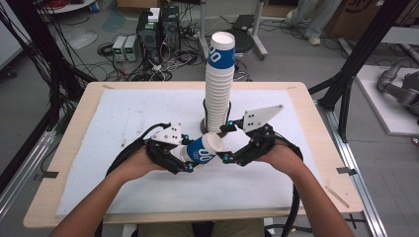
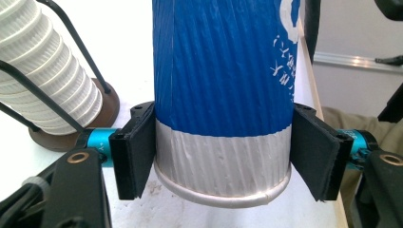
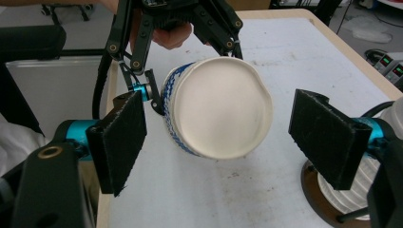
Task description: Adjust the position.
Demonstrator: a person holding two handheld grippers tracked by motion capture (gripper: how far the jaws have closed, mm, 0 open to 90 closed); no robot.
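A blue and white ribbed paper cup (image 1: 202,148) lies on its side above the white mat, mouth toward the right. My left gripper (image 1: 190,153) is shut on its base end; in the left gripper view both black pads (image 2: 133,152) press the cup (image 2: 223,71) just above its bottom rim. My right gripper (image 1: 226,143) stands open just off the cup's mouth. In the right gripper view the cup (image 3: 216,114) faces me mouth-on, ahead of the wide-apart pads (image 3: 328,135). A tall stack of cups (image 1: 219,94) stands in a wire holder behind both grippers.
The holder's brown round base (image 2: 107,107) and black wire rods sit on the white mat (image 1: 128,118), which covers a wooden table (image 1: 64,158). Beyond the far edge are computer boxes (image 1: 158,29), cables and black frame posts. A person's legs stand at the back right.
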